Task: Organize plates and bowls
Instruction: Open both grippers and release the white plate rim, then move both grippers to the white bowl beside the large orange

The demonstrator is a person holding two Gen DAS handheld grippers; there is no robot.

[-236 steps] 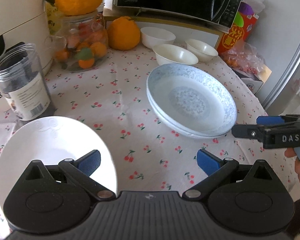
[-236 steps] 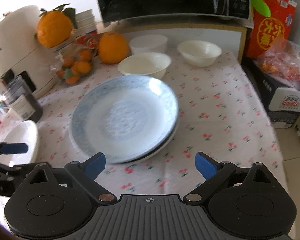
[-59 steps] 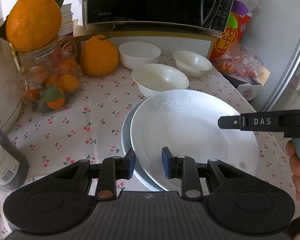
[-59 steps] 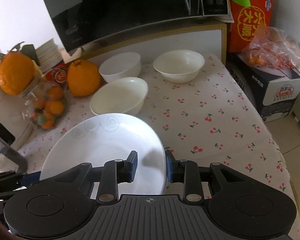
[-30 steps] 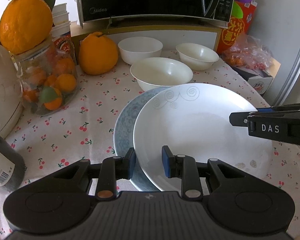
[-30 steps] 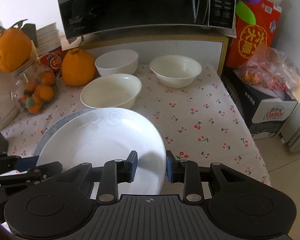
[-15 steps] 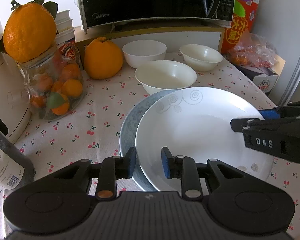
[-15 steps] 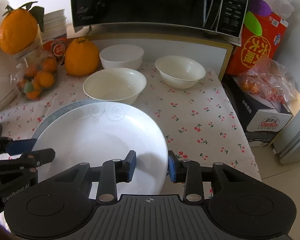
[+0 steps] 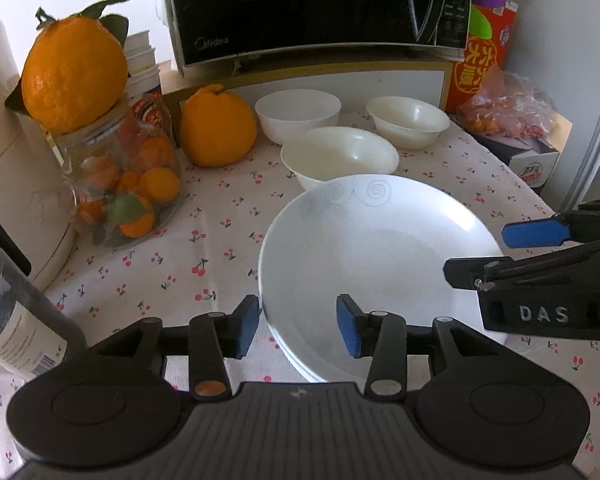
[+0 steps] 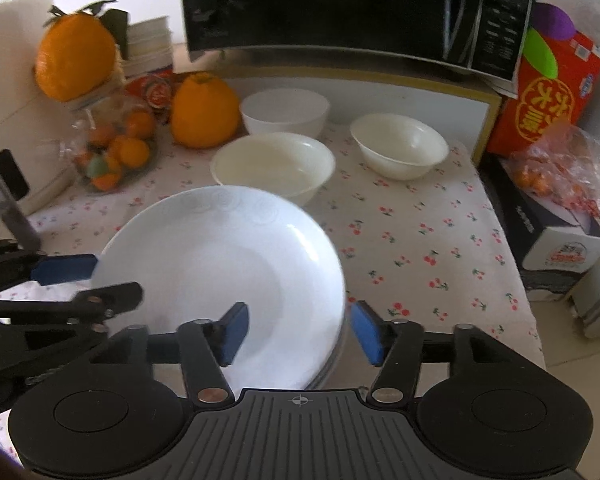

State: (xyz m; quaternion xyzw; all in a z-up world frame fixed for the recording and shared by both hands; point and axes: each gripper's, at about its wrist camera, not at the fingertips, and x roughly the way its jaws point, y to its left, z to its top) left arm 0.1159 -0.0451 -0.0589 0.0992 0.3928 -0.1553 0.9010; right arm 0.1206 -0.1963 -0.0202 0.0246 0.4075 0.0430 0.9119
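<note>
A white plate (image 9: pixel 380 256) with swirl marks lies on top of a plate stack (image 9: pixel 296 364) on the cherry-print tablecloth; only the lower plates' near edges show. My left gripper (image 9: pixel 298 326) straddles the plate's near-left rim. Its jaws are opening and the pads stand off the rim. In the right wrist view the same plate (image 10: pixel 220 264) has its right rim between the opening jaws of my right gripper (image 10: pixel 300 334), pads clear of it. Each gripper shows in the other's view: the right gripper (image 9: pixel 476 254), the left gripper (image 10: pixel 116 280). Three white bowls (image 9: pixel 340 160) stand behind.
At the left stand a glass jar of oranges (image 9: pixel 120 192) with a large orange (image 9: pixel 74 76) on top and a dark jar (image 9: pixel 4 308). Another orange (image 9: pixel 218 128) and a microwave (image 9: pixel 312 4) are at the back. A red box (image 10: pixel 548 92) and bagged fruit (image 10: pixel 560 168) sit right.
Both grippers' jaws have spread apart and let go of the white plate's rim. The plate now sits squarely on the blue plates and hides them.
</note>
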